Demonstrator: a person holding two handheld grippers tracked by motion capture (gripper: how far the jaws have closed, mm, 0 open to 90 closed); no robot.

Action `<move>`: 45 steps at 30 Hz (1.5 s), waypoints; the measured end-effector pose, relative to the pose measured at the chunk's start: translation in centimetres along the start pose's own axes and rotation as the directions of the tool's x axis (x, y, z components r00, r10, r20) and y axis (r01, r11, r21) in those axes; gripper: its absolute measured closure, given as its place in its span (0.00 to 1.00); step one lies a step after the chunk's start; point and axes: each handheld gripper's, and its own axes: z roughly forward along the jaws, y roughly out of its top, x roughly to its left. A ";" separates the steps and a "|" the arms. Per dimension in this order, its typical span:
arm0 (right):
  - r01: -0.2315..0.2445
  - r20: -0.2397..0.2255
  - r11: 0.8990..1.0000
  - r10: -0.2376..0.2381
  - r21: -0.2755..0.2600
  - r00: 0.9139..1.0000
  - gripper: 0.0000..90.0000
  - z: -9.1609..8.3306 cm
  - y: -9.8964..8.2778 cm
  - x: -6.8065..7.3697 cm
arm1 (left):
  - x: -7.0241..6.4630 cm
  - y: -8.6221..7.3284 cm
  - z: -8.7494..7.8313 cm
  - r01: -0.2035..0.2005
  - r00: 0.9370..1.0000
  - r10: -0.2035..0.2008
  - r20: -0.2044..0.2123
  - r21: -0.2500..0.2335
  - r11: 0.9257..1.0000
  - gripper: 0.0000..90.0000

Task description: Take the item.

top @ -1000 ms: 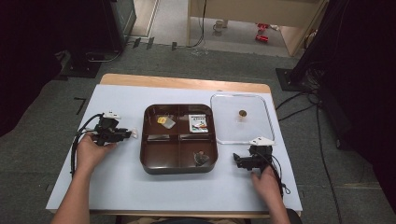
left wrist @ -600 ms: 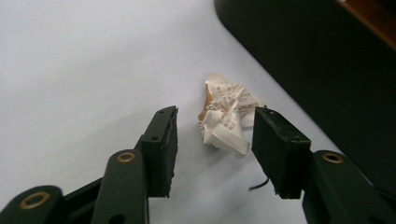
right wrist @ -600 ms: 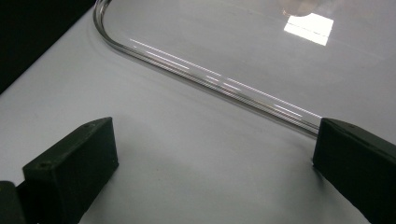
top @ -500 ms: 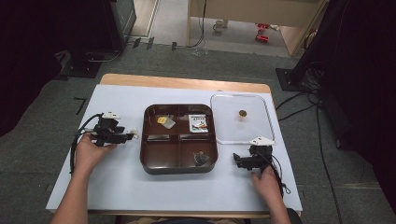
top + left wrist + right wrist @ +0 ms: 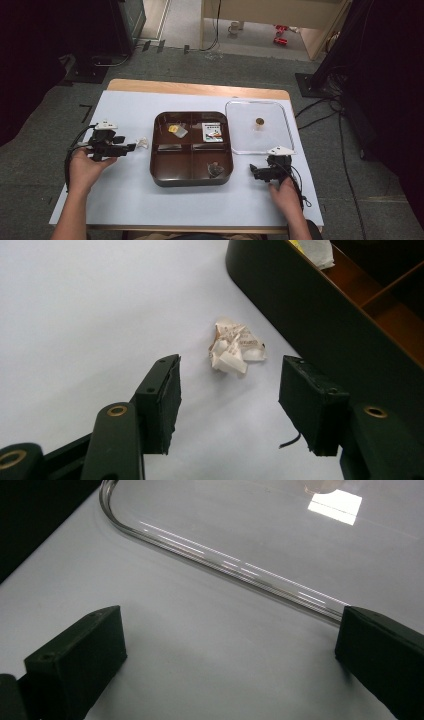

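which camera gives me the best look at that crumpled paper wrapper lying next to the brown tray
The left gripper view: the crumpled wrapper lies close and sharp on the white table, just ahead of the open jaws and apart from them, its printing visible. The high view shows the same wrapper as a small white speck between the left gripper and the brown tray.

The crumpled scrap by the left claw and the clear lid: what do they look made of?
Crumpled scrap: likely thin printed paper or wrapper, matte white, sharply creased with small lettering. Clear lid: likely transparent plastic, possibly glass, glossy; its rounded rim catches light streaks.
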 end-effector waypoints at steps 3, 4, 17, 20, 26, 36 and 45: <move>-0.001 0.000 1.000 0.001 0.000 1.000 0.00 0.0 0.0 0.0 | 0.1 -0.3 -0.5 0.005 1.000 -0.005 -0.011 -0.004 1.000 0.46; -0.002 -0.001 1.000 0.002 0.000 1.000 0.00 0.0 0.0 0.0 | 0.1 -0.3 -0.5 0.005 1.000 -0.005 -0.011 -0.004 1.000 0.45; -0.001 -0.001 1.000 0.001 0.000 1.000 0.00 0.0 0.0 0.0 | 1.2 -1.9 -1.9 0.027 0.998 -0.027 -0.057 0.009 1.000 0.45; -0.001 -0.001 1.000 0.001 0.000 1.000 0.00 0.0 0.0 0.0 | 1.6 -2.2 -2.0 0.033 0.997 -0.032 -0.066 0.016 0.999 0.45; -0.002 -0.001 1.000 0.002 0.000 1.000 0.00 0.0 0.0 0.0 | 2.8 -3.2 -2.3 0.058 0.995 -0.056 -0.080 0.018 0.998 0.48; -0.002 -0.001 1.000 0.002 0.000 1.000 0.00 0.0 0.0 0.0 | 3.9 -4.5 -2.1 0.061 0.991 -0.055 -0.124 0.046 0.997 0.48; -0.002 -0.001 1.000 0.002 0.000 1.000 0.00 0.0 0.0 0.0 | 4.6 -5.6 -1.3 0.030 0.992 -0.023 -0.125 0.053 0.998 0.49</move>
